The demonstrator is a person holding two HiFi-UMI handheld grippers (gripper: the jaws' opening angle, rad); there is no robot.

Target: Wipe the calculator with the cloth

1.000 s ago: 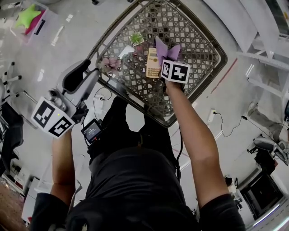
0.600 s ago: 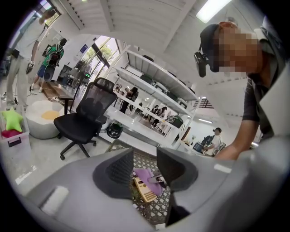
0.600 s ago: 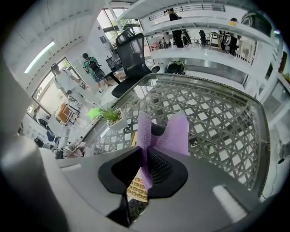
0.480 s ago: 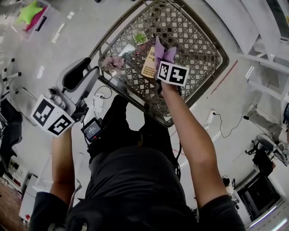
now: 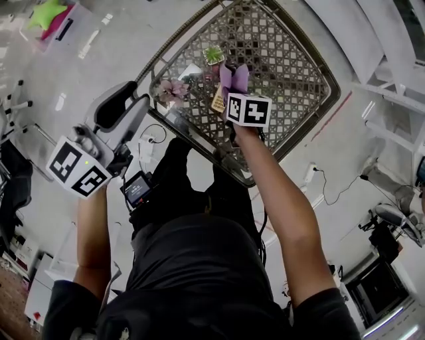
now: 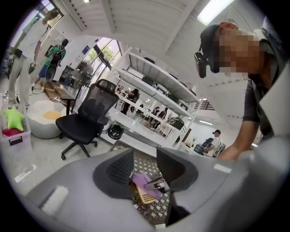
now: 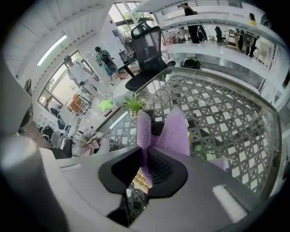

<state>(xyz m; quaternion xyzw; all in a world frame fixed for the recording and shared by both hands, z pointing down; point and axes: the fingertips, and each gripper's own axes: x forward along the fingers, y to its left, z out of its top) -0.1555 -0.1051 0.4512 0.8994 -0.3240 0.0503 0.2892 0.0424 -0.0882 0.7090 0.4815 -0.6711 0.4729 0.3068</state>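
A yellow calculator (image 5: 218, 101) lies on the lattice table (image 5: 292, 73), mostly covered by my right gripper (image 5: 231, 93). That gripper points steeply down and is shut on a purple cloth (image 5: 234, 76), whose ends fan out above the jaws. In the right gripper view the cloth (image 7: 166, 131) is pinched between the pads, with calculator keys (image 7: 140, 180) showing just beneath. My left gripper (image 5: 126, 106) hovers off the table's left edge, open and holding nothing. Through the gap between its jaws I see the cloth (image 6: 143, 181) and the calculator (image 6: 144, 197).
A small potted plant (image 5: 214, 54) and a pink flower (image 5: 171, 89) stand on the table near the calculator. A black office chair (image 6: 84, 120) is on the floor beyond. A bin with a green star toy (image 5: 45, 18) sits far left.
My right gripper has slid the cloth leftward over the calculator, which is now more covered. The left gripper has stayed put.
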